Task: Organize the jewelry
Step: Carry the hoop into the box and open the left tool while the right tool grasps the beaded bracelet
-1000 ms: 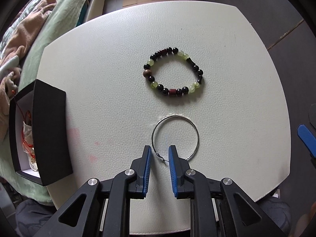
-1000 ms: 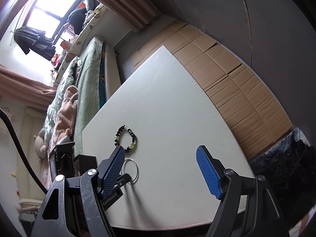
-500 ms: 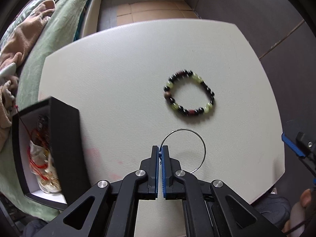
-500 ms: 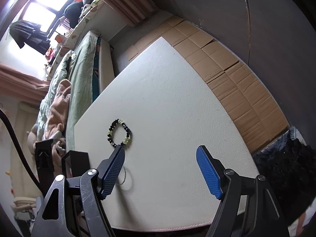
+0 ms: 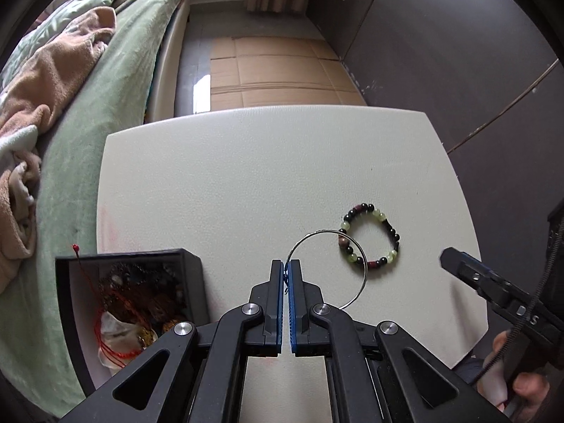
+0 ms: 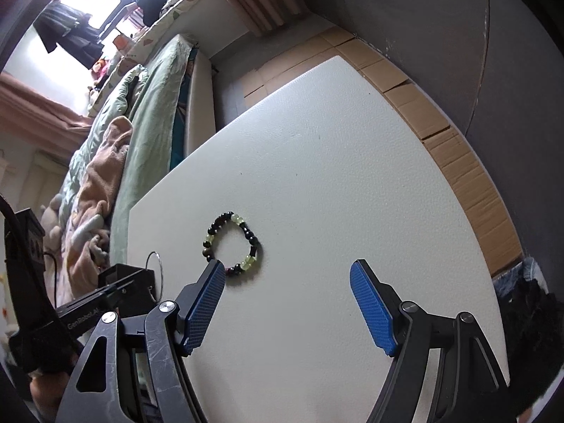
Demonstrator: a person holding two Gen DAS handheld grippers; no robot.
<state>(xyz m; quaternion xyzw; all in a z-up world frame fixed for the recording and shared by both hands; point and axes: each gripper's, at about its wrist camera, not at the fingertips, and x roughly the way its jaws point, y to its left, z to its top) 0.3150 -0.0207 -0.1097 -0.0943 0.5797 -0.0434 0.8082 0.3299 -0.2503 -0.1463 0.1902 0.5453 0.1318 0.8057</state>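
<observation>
Hoop (image 5: 354, 246) was pinched in the left gripper (image 5: 286, 275) above the table (image 5: 229, 176); the right gripper (image 6: 287, 303) gaped empty near the bracelet (image 6: 231, 243).

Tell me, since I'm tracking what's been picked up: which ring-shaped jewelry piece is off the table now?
The thin silver hoop, pinched by the left gripper. The beaded bracelet lies flat on the white table.

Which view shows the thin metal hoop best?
Left wrist: the hoop fills the centre, pinched by the left hand-held gripper. Right wrist shows only a small edge-on sliver at far left.
</observation>
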